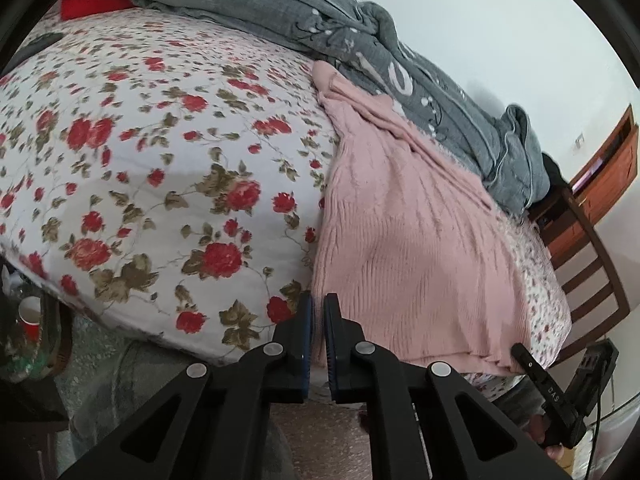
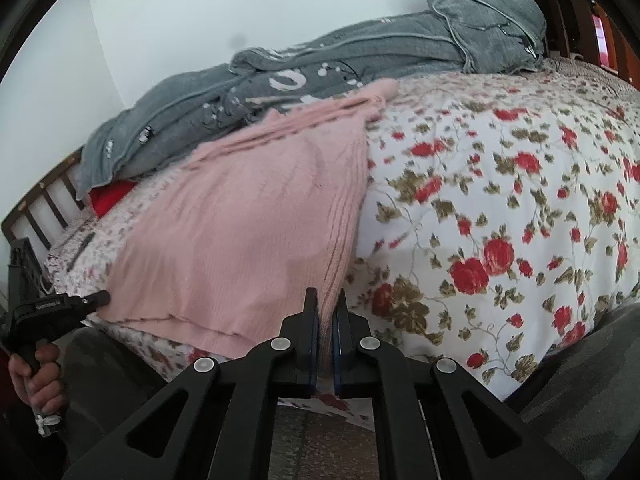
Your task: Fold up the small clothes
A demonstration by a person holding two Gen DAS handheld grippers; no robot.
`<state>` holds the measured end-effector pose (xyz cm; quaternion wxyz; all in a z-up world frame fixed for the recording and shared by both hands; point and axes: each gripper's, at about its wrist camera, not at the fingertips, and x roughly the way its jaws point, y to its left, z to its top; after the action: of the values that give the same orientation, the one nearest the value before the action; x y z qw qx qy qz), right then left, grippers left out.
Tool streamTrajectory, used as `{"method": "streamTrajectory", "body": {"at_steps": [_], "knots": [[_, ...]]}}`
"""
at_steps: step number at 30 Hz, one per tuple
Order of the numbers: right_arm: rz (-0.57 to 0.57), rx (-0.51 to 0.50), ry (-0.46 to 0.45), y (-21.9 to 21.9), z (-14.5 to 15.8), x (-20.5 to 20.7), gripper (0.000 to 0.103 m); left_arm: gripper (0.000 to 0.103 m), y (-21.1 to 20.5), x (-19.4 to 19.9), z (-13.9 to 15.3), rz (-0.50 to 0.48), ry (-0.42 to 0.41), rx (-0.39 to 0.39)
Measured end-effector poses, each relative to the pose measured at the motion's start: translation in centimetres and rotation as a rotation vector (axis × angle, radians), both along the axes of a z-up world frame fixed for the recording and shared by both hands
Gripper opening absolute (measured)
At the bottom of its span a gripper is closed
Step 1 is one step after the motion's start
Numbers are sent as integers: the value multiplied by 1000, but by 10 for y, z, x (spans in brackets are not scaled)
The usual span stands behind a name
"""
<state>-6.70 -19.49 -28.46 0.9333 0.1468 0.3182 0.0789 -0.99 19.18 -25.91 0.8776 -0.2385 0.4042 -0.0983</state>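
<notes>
A pink knit garment (image 1: 400, 220) (image 2: 248, 220) lies spread flat on the floral bed sheet (image 1: 140, 160) (image 2: 500, 200), its hem along the near bed edge. My left gripper (image 1: 318, 312) is shut on the hem's left corner, with pink fabric pinched between the blue pads. My right gripper (image 2: 327, 304) is shut on the hem's right corner in the same way. Each gripper also shows in the other's view: the right gripper (image 1: 520, 350) at the hem's far corner, and the left gripper (image 2: 102, 298) with a hand (image 2: 36, 376) on its handle.
A grey quilt (image 1: 280, 0) (image 2: 320, 68) is bunched along the wall side of the bed, touching the garment's top. A red item (image 1: 92, 0) lies beside it. A wooden bed frame (image 1: 596, 184) stands at one end. A red cup (image 1: 30, 316) sits low beside the bed.
</notes>
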Motion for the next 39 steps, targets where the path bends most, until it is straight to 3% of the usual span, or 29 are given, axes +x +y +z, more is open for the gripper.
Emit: {"method": "streamTrajectory", "body": {"at_steps": [14,22,30,39], "knots": [[31,130,-48,-14,46,-7,5,7,-1,-4,38,-36,-64,0],[65,186,-89,-23,83,9,5,7,11,16,81,-53,-148,-113],[74,362,-53,-46,115,68,5,7,8,64,128,-44,-206,-104],[32,368,-57,-59,152,158,5,7,2,147,161,-6,-238,-89]]}}
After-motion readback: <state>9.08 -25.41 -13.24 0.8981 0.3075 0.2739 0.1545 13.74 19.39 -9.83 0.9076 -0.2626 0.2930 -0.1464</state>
